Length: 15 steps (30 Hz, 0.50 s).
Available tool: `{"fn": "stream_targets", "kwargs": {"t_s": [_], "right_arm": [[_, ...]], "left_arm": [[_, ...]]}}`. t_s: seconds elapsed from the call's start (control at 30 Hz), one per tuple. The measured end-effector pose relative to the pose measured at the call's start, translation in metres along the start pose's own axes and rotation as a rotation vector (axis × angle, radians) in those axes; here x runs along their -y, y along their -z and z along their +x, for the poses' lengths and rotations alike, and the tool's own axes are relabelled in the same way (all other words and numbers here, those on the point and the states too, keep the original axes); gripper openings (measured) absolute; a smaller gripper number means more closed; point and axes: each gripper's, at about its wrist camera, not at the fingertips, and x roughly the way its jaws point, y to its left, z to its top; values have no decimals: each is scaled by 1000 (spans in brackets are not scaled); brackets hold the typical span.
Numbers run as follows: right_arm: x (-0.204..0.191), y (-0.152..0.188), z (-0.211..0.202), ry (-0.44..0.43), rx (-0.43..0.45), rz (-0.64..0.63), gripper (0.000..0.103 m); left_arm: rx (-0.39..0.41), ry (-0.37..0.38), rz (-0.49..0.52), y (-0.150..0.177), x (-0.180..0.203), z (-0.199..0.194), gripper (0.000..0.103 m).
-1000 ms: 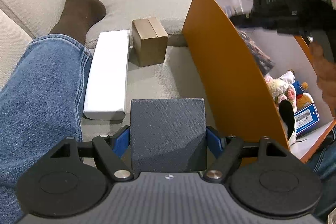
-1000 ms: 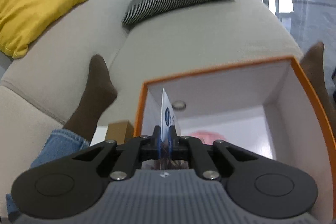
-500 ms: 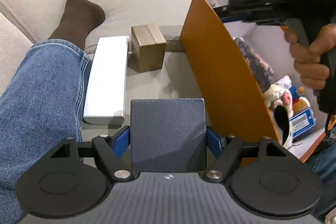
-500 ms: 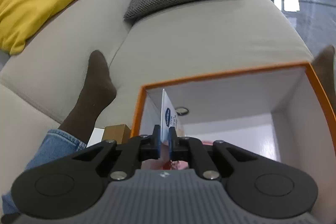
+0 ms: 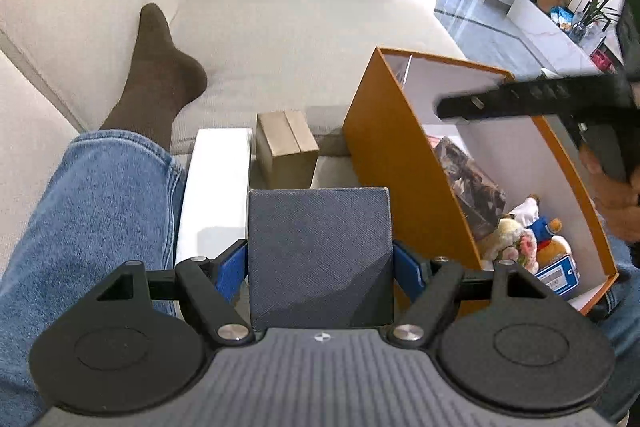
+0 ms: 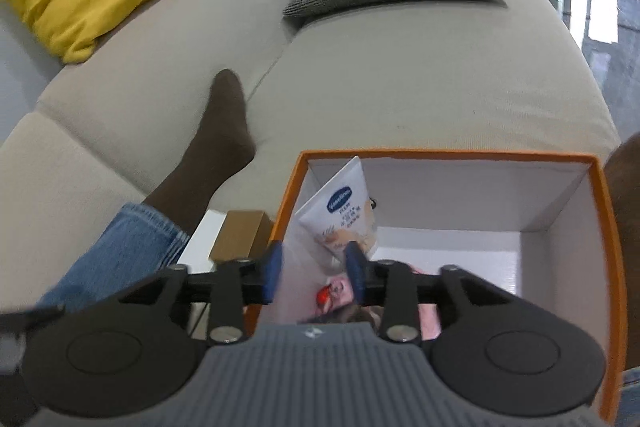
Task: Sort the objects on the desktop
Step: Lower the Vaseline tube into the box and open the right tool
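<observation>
Since half a second ago, the right gripper (image 6: 314, 273) has been opened: its fingers, then pinched on the white tube (image 6: 345, 213), are now set apart, and the tube is seen leaning against the left inner wall of the orange box (image 6: 610, 267), apparently released, though motion blur leaves it unclear whether a finger is touching it. The left wrist view has been raised and tilted, so more of the room is shown.

The beige sofa (image 5: 304, 27) is what carries everything; no table is in view. On it the orange box is stood open, beside the person's jeans-clad leg (image 5: 100, 207). Inside it a printed packet (image 5: 468, 183), a plush toy (image 5: 516, 235) and a blue labelled item (image 5: 558, 273) are visible. Outside, just left of the box, a long white box (image 5: 216, 187) and a small cardboard box (image 5: 286, 147) are lying side by side, unsorted.

The left gripper (image 5: 319, 269) is clamped on a dark grey box (image 5: 318, 251), held above the sofa near the orange box's outer wall.

The step in hand is judged to be the depositing of the tube. Next, the right gripper would need to be withdrawn upward so the opening is cleared, and the grey box carried over the rim and let go inside.
</observation>
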Motion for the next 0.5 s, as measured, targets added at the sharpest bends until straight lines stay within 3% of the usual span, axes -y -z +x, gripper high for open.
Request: {"fn": "stream_targets", "kwargs": {"t_s": [0.03, 0.13, 0.23, 0.4, 0.5], "right_arm": [[2, 3, -5, 5, -4, -17, 54], [14, 15, -18, 43, -33, -37, 54], [33, 25, -21, 64, -63, 27, 53], [65, 44, -21, -55, -119, 243, 54], [62, 58, -17, -43, -133, 264, 55]], "left_arm": [[0, 2, -1, 0, 0, -1, 88], [2, -4, -5, -1, 0, 0, 88], [2, -3, -6, -1, 2, -1, 88], [2, -7, 4, 1, 5, -4, 88], [-3, -15, 1, 1, 4, -2, 88]]}}
